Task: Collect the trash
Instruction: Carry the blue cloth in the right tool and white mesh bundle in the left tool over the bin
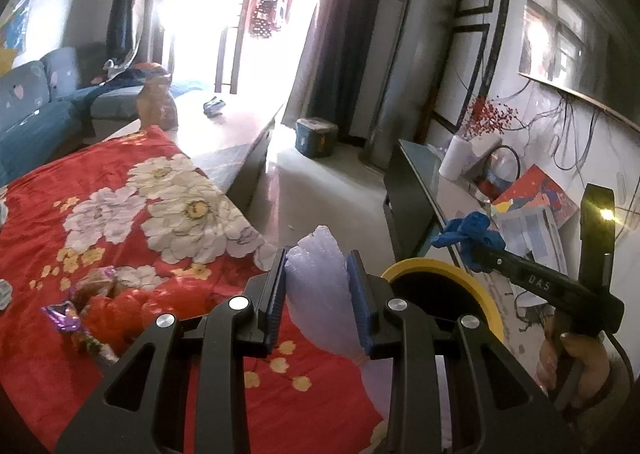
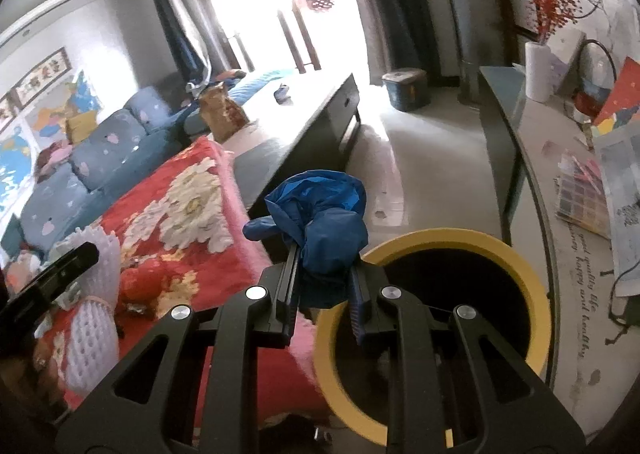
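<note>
In the left wrist view my left gripper (image 1: pixel 317 266) is shut on a white foam net sleeve (image 1: pixel 316 294), held over the edge of a red flowered blanket (image 1: pixel 132 214). A yellow-rimmed bin (image 1: pixel 424 267) stands just right of it. My right gripper (image 2: pixel 325 266) is shut on a crumpled blue glove (image 2: pixel 324 222) beside the rim of the yellow-rimmed bin (image 2: pixel 440 240), whose inside is dark. The left view shows that glove (image 1: pixel 470 232) held past the bin. Purple candy wrappers (image 1: pixel 64 314) lie on the blanket. A second foam net (image 2: pixel 88 338) lies at the left.
A dark low table (image 2: pixel 304 122) runs beyond the blanket with a brown bag (image 2: pixel 222 110) on it. A blue sofa (image 2: pixel 100 158) lines the left. On the right, a console (image 2: pixel 568 214) carries papers, a paper roll (image 2: pixel 538 70) and cables. A blue box (image 1: pixel 316 136) sits on the floor.
</note>
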`<state>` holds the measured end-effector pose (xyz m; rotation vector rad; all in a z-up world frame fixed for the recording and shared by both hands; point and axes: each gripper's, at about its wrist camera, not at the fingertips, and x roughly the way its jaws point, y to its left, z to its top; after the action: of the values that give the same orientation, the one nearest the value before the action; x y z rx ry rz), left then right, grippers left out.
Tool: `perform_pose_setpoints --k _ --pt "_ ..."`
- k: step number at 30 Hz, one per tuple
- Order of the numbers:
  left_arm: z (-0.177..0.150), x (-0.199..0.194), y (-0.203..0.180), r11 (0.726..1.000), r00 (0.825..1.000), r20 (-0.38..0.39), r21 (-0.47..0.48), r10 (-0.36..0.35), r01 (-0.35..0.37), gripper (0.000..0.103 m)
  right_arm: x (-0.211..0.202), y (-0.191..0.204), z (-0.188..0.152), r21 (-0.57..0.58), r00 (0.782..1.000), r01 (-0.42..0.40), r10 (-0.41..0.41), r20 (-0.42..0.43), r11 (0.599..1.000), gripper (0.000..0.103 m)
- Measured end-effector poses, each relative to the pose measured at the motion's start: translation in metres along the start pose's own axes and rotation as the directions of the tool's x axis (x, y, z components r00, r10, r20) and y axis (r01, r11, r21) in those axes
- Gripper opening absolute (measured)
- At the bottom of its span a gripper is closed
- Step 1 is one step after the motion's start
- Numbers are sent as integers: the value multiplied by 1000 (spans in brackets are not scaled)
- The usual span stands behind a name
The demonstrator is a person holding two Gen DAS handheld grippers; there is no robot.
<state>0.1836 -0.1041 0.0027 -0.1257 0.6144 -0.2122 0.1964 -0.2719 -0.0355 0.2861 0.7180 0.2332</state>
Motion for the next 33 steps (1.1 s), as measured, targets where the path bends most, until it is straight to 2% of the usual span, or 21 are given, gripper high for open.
perform_pose_setpoints --k 11,21,33 --pt "-8 38 -40 997 999 -44 66 -28 31 29 9 -46 -5 78 998 67 -66 -23 995 16" --pt "-15 66 -74 991 997 -65 129 -38 46 29 14 -79 -14 141 995 93 -86 -50 986 16" --pt "-29 105 -103 984 995 -93 176 -21 37 29 23 -99 -22 175 991 114 -99 -95 978 17"
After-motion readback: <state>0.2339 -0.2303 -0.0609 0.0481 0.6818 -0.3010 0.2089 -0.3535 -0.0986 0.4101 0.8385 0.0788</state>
